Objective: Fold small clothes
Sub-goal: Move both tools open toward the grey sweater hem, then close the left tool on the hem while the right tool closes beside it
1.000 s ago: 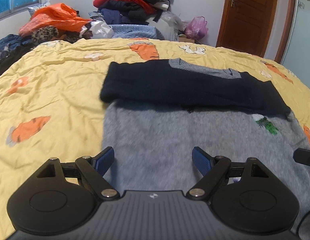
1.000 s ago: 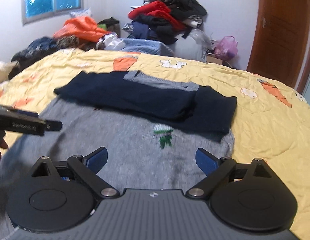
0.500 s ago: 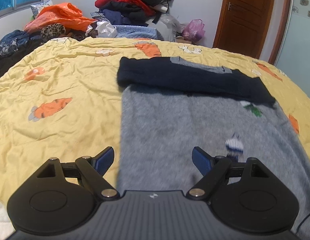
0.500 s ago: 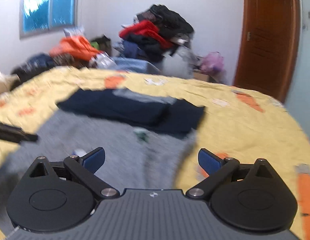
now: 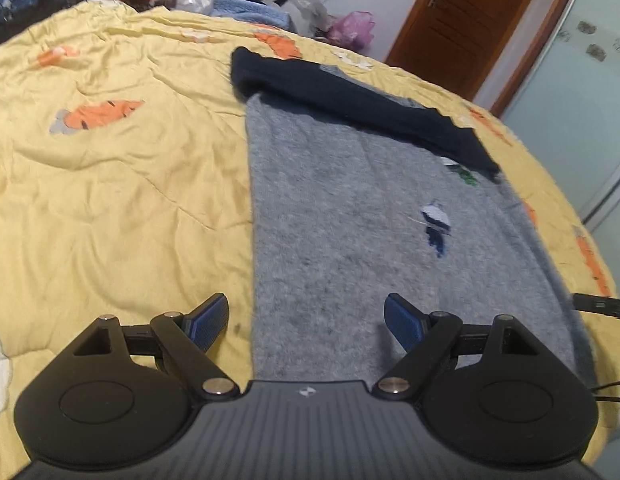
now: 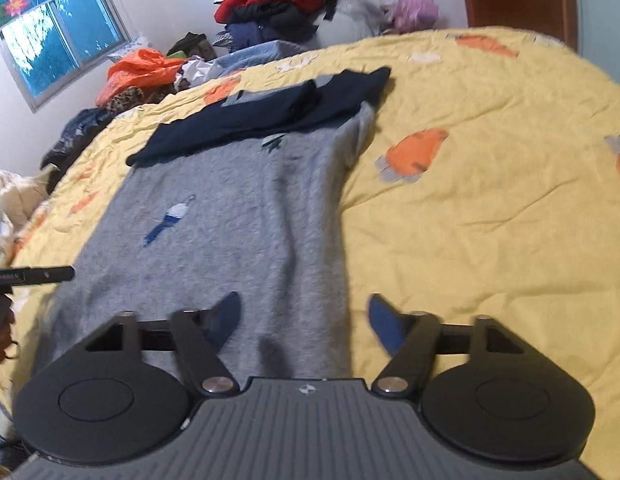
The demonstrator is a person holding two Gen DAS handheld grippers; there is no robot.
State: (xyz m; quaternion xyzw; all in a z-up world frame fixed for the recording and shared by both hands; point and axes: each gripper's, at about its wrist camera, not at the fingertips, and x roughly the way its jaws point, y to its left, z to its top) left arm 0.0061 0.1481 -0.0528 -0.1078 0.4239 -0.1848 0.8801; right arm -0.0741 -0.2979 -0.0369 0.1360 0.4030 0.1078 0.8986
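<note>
Grey knitted sweater [image 5: 349,232] with folded navy sleeves runs lengthwise away from you, hem nearest; your left gripper [image 5: 306,320] and right gripper [image 6: 304,320] gape wide over the hem corners.

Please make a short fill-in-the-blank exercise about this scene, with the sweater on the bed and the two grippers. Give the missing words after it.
1. The grey sweater lies flat on a ____ quilt printed with orange carrots.
2. Navy sleeves are folded across the sweater's ____ end.
3. The left gripper and the right gripper both have their jaws ____.
4. Neither gripper is holding ____.

Missing words: yellow; far; open; anything
</note>
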